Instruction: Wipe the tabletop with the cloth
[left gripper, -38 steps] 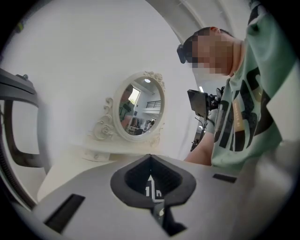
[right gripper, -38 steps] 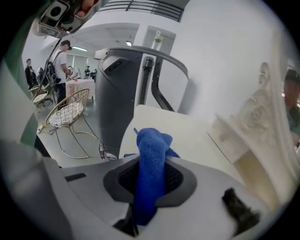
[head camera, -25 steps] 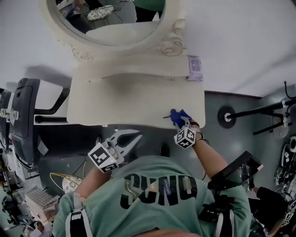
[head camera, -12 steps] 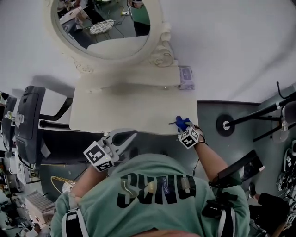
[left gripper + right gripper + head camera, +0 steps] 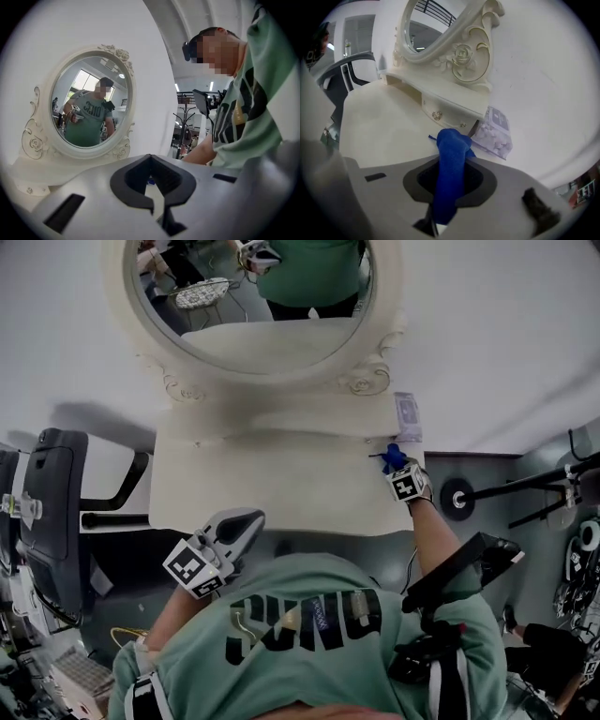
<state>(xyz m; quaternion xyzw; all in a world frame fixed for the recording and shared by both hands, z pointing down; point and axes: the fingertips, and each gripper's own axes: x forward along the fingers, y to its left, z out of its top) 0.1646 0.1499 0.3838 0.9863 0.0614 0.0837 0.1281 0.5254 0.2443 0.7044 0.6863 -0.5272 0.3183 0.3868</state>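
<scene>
Right hand-held gripper [image 5: 397,468] is clamped on the blue cloth [image 5: 451,154], which sits pressed to the cream surface [image 5: 272,484] just below the mirror [image 5: 253,296] base's right end, near a pale packet [image 5: 407,414]. Left hand-held gripper [image 5: 239,526] has its jaws together with nothing between them, off the front edge of the surface, farthest from the mirror.

Lab-like test room: cream vanity table [image 5: 272,484], oval mirror [image 5: 253,306], black chair [image 5: 52,493], stand [image 5: 459,495], grey floor [image 5: 525,474].
</scene>
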